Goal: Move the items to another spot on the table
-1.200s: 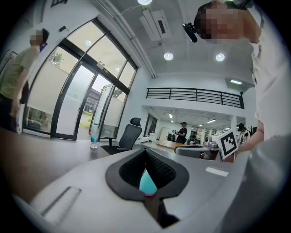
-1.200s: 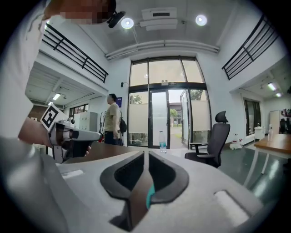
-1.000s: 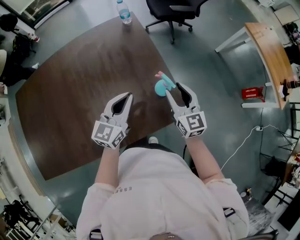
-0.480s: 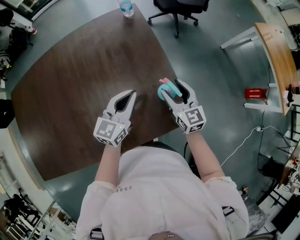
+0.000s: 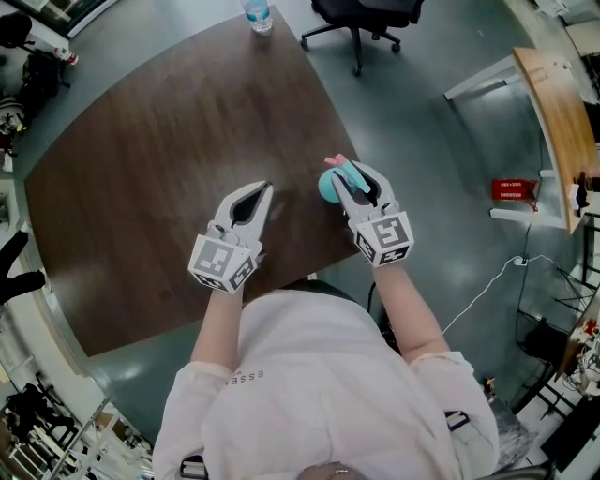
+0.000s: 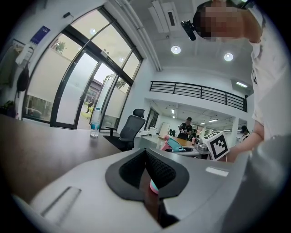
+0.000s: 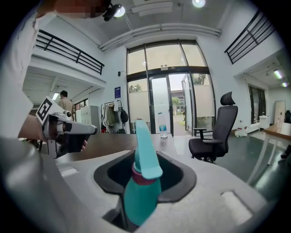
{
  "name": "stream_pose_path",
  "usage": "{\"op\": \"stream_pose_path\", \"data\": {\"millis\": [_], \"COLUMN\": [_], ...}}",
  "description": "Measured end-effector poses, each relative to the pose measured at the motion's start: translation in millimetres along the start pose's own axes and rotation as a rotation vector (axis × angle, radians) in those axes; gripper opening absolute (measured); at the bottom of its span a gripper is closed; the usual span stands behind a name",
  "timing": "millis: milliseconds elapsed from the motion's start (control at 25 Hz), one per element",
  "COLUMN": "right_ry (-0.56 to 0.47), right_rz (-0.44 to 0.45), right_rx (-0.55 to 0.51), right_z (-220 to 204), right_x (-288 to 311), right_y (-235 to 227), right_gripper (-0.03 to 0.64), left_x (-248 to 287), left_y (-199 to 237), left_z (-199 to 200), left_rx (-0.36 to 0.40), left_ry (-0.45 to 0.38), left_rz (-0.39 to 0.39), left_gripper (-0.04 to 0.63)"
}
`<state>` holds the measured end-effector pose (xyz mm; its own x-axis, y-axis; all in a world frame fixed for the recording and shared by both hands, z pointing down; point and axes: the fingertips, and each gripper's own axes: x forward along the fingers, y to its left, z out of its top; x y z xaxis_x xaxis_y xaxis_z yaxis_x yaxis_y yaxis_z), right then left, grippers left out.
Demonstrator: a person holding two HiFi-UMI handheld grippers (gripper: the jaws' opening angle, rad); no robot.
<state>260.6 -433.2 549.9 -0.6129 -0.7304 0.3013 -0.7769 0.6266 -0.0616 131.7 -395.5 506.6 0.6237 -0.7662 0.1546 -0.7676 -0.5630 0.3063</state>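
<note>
Right claw (image 5: pixel 354 182) is closing its jaws on the teal spray bottle (image 7: pixel 139 193), and its own view shows the bottle's body sunk deep between the dark pads, which look to be pressing its sides. The pink collar and the teal trigger head rise upright above the jaws. From the head view the bottle sits centre-right in the frame, just inside the right-hand edge of the dark wooden desk (image 5: pixel 169 141). Whether its base is on the wood or already clear of it cannot be told from any view. Left claw (image 5: pixel 264 187) is near the middle of the frame, well apart from the bottle, with its jaws together and nothing clearly held between them. A water bottle (image 5: pixel 258 13) stands at the far corner of the desk at the top of the frame, and a black office chair (image 5: pixel 361 14) is on the floor beyond it. The step in hand looks like the grasp itself — the taking hold that comes before any carrying. The next move would call for a firm hold first, since the grip is low on a rounded body and the tall head could tip. After that comes a lift straight up, a carry inward over the open wood toward the upper left of the frame — away from the near edge — and a level set-down before letting go.
</note>
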Motion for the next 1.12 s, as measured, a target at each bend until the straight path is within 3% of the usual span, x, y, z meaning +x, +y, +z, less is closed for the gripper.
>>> {"op": "stream_pose_path", "data": {"millis": [360,680,880,1120], "right_ry": [-0.049,-0.085,-0.082,-0.085], "right_rz": [0.004,0.055,0.136,0.270], "right_rx": [-0.004,-0.077,-0.105,-0.095], "right_z": [35.1,50.8,43.0,39.6], "right_x": [-41.8,-90.2,-100.0,-92.5], "right_y": [13.7,35.1,62.0,131.3], "right_gripper": [0.130,0.130,0.130,0.130], "left_x": [-29.0,-70.3,-114.0,-196.1], "left_y": [-21.3,-69.1,-79.4,-64.4], "left_z": [31.8,43.0,31.8,24.4], "left_rx": [0.036,0.079,0.076,0.052], "left_ry": [-0.053,-0.118,-0.133,-0.183], "left_rz": [0.035,0.083,0.203,0.356], "left_gripper": [0.015,0.015,0.015,0.015]}}
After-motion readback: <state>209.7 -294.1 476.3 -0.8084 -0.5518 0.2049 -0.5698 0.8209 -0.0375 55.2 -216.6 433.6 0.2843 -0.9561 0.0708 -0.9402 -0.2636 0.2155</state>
